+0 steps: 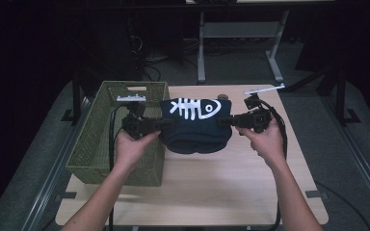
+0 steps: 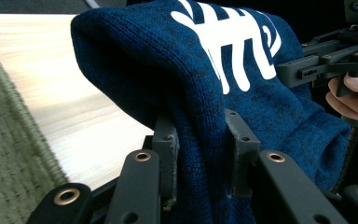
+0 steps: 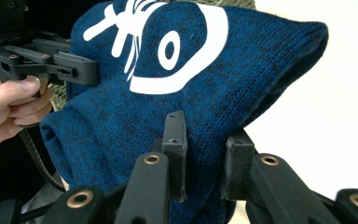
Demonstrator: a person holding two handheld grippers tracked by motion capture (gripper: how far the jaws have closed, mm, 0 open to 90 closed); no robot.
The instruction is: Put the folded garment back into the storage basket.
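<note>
Green woven basket (image 1: 101, 139) sits at the left edge of the surface (image 1: 212, 192), open side up.

Left gripper (image 1: 166, 123): jaws closed down on a fold of the dark blue knit garment (image 1: 197, 130) at its left edge. In the left gripper view the cloth (image 2: 205, 93) is pinched between the pads, the bite thin and near the hem.

Garment hangs between the two grippers, over the surface just right of the basket; white fish-skeleton print (image 1: 195, 108) faces up. Lower folds sag; whether they touch the surface I cannot tell.

Right gripper (image 1: 226, 121): jaws likewise closed on the garment's right edge, cloth (image 3: 205, 140) bunched between the pads.

Risks, as judged:
- Both bites are shallow; pulling the hands apart could tug the knit free of one side.
- If it goes to the basket, sagging folds may catch on the rim (image 1: 161, 120).
- Unequal lift would let the bundle unroll.
</note>
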